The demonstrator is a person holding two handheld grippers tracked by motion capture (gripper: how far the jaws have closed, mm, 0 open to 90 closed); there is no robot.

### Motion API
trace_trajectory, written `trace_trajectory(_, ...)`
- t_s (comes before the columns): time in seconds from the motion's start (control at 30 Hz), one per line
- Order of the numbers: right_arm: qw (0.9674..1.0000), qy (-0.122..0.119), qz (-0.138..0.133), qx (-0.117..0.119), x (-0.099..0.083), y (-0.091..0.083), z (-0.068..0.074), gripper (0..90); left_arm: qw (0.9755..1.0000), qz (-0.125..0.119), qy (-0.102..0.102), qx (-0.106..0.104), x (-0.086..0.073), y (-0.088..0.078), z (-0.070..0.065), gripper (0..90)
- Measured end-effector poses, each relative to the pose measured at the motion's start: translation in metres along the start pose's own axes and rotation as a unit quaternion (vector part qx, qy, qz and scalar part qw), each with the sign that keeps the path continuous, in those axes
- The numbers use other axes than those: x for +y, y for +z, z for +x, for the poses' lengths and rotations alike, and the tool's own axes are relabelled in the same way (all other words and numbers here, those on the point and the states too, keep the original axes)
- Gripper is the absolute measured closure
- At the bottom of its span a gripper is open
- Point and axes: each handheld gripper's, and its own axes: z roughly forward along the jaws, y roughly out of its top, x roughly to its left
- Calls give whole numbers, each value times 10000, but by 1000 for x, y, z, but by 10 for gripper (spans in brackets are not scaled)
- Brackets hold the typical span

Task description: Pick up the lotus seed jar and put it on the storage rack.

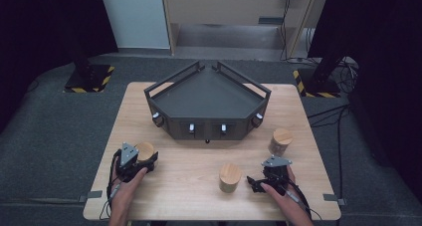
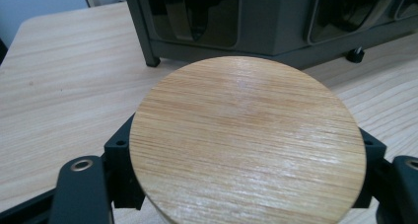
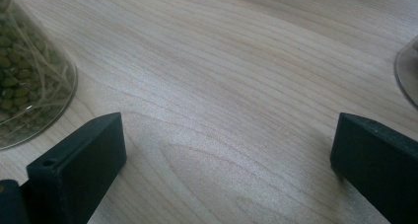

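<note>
left gripper (image 1: 145, 161): clamping down on a jar w/ a round wooden lid (image 2: 246, 140), jaws sitting tight on both sides of it just under the lid.
that jar: sitting at the front-left of the table (image 1: 199, 198), well apart from the other 2 jars. In the left gripper view the lid is taking up most of the frame, w/ the dark tray's corner leg right behind it.
right gripper (image 3: 226, 160): hanging open, jaws spread wide over bare wood, nothing btwn them. Resting low near the front-right edge.
middle jar (image 1: 230, 177): standing upright just beside the right gripper, on its left in the high view; glass side w/ greenish stuff inside is showing in the right gripper view.
third jar (image 1: 280, 141): standing upright further back on the right, near the tray.
dark tray (image 1: 209, 99): sitting at the back-center of the table, angular shape w/ rails, knobs along the front.
</note>
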Motion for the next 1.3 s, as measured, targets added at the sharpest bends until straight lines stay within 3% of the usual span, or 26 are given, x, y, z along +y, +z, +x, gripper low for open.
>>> trace_trajectory(0.23,10000,-2,0,1,0,0,0,5,9999,-13,140,-42,3,-8,-2,246)
trace_trajectory(0.6,10000,0,4,0,0,0,0,5,9988,-45,348,-339,18,-12,3,247)
trace_trajectory(1.07,10000,-1,6,-3,0,0,0,5,9929,72,907,-772,46,-9,-3,247)
trace_trajectory(1.3,10000,0,6,2,0,0,0,5,9913,146,953,-901,51,-7,1,247)
